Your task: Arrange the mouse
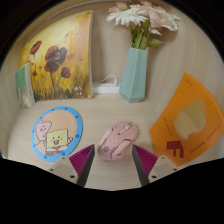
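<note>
Mouse [118, 140], pink, is seen lying on the pale table [100, 108], just ahead of the gripper [114, 168] and roughly centred on the gap between the two fingers. The fingers are held apart, nothing is gripped, and the pink pads [147, 161] sit just short of the mouse's near end, one to either side. Contact cannot be confirmed; a sliver of table seems to show at the left pad.

To the left of the mouse a round blue mat [59, 133] with a cartoon print is laid flat, its edge close to the mouse. To the right an orange card [188, 122] is lying, tilted. Beyond, a teal vase [133, 74] with pale flowers is stood against the wall, and a flower painting [58, 57] is propped to its left. A white cable [103, 88] is trailed near the vase's base.

The approach is judged to be nearly done, the grasp not yet made. Trouble is expected from the mouse's rounded, glossy shell: if the fingers are closed too near its tail, it may be squeezed forward and shot out toward the vase. If the closing is off-centre, it may be twisted sideways onto the mat or card. A low pad could also be caught on the table.
</note>
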Available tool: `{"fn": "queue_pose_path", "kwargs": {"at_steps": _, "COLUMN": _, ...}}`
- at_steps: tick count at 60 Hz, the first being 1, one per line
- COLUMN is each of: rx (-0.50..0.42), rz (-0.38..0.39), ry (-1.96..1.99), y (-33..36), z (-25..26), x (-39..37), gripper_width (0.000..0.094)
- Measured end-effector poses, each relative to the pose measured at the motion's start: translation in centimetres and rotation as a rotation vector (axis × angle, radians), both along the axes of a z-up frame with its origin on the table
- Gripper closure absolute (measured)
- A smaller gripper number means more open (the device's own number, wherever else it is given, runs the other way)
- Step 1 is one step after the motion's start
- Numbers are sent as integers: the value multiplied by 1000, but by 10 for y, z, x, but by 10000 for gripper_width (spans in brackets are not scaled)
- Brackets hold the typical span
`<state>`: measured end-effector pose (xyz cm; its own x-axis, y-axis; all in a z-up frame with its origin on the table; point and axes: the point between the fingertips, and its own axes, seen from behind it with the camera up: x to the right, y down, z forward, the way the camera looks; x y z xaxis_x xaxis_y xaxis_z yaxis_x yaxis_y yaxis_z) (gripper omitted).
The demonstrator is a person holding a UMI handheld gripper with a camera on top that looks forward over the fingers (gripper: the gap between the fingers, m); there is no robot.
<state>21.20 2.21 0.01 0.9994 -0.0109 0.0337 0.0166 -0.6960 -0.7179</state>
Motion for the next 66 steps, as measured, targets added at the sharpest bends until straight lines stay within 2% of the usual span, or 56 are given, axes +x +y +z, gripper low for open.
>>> {"fn": "queue_pose_path", "kwargs": {"at_steps": 21, "rx": -21, "rz": 64, "ry": 18, "y": 71, "z": 0, "x": -11, "gripper_width": 186}}
{"fn": "queue_pose_path", "kwargs": {"at_steps": 34, "rx": -59, "rz": 45, "ry": 9, "y": 75, "z": -12, "x": -11, "gripper_width": 211}}
{"fn": "queue_pose_path", "kwargs": {"at_steps": 36, "rx": -50, "rz": 37, "ry": 10, "y": 77, "z": -11, "x": -10, "gripper_width": 252}}
{"fn": "queue_pose_path", "kwargs": {"at_steps": 40, "rx": -46, "rz": 24, "ry": -3, "y": 78, "z": -12, "x": -6, "gripper_width": 410}}
{"fn": "queue_pose_path", "kwargs": {"at_steps": 45, "rx": -54, "rz": 21, "ry": -5, "y": 77, "z": -12, "x": -6, "gripper_width": 437}}
{"fn": "queue_pose_path", "kwargs": {"at_steps": 52, "rx": -92, "rz": 1, "ry": -29, "y": 74, "z": -12, "x": -4, "gripper_width": 522}}
{"fn": "queue_pose_path", "kwargs": {"at_steps": 57, "rx": -71, "rz": -20, "ry": -26, "y": 78, "z": 17, "x": -9, "gripper_width": 537}}
{"fn": "queue_pose_path", "kwargs": {"at_steps": 66, "rx": 68, "rz": -75, "ry": -4, "y": 95, "z": 117, "x": -32, "gripper_width": 535}}
